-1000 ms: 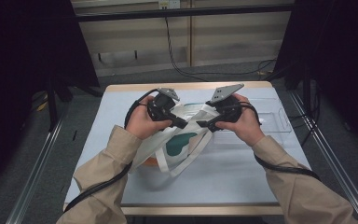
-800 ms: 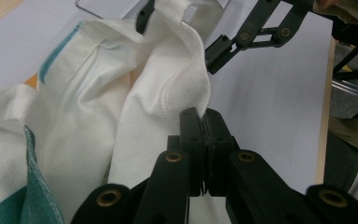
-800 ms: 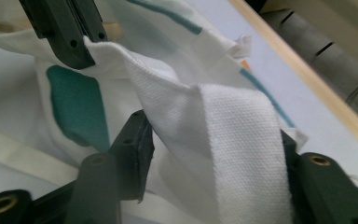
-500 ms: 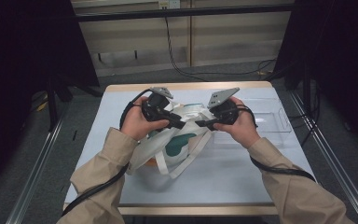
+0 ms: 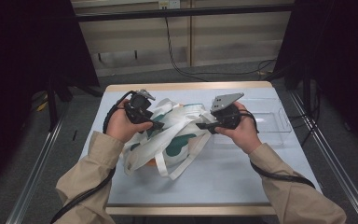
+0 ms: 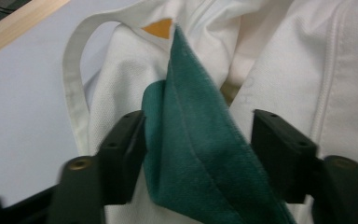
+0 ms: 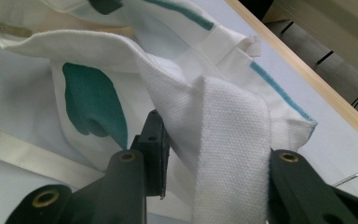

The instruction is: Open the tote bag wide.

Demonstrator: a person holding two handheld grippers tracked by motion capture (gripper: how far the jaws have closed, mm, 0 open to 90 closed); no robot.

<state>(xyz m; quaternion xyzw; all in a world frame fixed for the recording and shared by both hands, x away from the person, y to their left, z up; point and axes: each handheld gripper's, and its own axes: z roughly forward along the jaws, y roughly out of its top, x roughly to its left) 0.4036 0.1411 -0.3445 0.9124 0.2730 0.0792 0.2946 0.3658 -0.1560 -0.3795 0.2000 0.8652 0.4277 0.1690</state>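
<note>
Tote bag (image 5: 177, 135): soft, light, floppy canvas; I'd grip hems and straps. Left tool (image 5: 156, 125) part-open around green fold (image 6: 200, 154); right tool (image 5: 204, 127) pinching white strap (image 7: 233, 158)

From above your side, the high view looks forward and down across the whole table (image 5: 242, 177). Each tongs camera rides close behind its own jaws, nearly against the white tote bag (image 5: 177, 135): the left faces a green fold, the right a white strap. All three share that bag.
</note>
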